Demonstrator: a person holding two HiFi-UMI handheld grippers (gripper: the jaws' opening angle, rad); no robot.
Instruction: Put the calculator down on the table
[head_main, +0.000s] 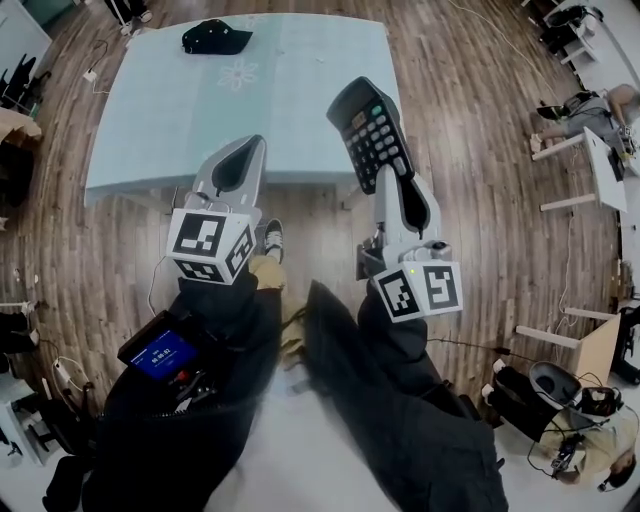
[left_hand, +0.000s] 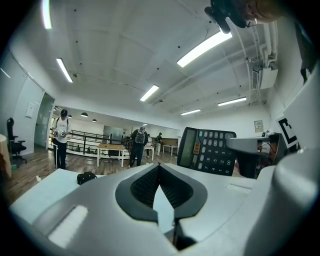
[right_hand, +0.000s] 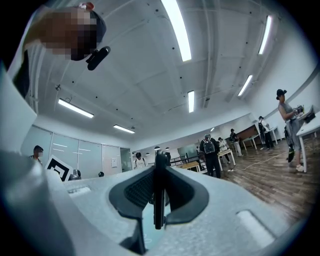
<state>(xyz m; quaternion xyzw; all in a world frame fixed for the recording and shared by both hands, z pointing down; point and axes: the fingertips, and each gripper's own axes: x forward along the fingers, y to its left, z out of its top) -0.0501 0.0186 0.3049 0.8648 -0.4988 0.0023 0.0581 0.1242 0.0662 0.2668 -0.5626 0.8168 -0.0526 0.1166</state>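
Head view showed a wood floor (head_main: 480, 150) and a pale blue table (head_main: 150, 130) standing on it. The left gripper (head_main: 256, 142) was clenched on nothing, its tips meeting. The right gripper (head_main: 384, 178) clamped the lower end of the black calculator (head_main: 370, 125), held tilted in the air at the table's near right edge, keys up. A small black bag (head_main: 215, 37) lay at the table's far side.

Big open office rm. Wood-plank floor (head_main: 480, 130), white ceiling (left_hand: 125, 55) w/ long strip lights (left_hand: 205, 47). Pale-blue-covered bench (head_main: 150, 120) mid-rm; white desks (head_main: 603, 175) at right edge. Far back: black railing (left_hand: 85, 136), wooden table (left_hand: 111, 147), glass partitions (right_hand: 90, 157).
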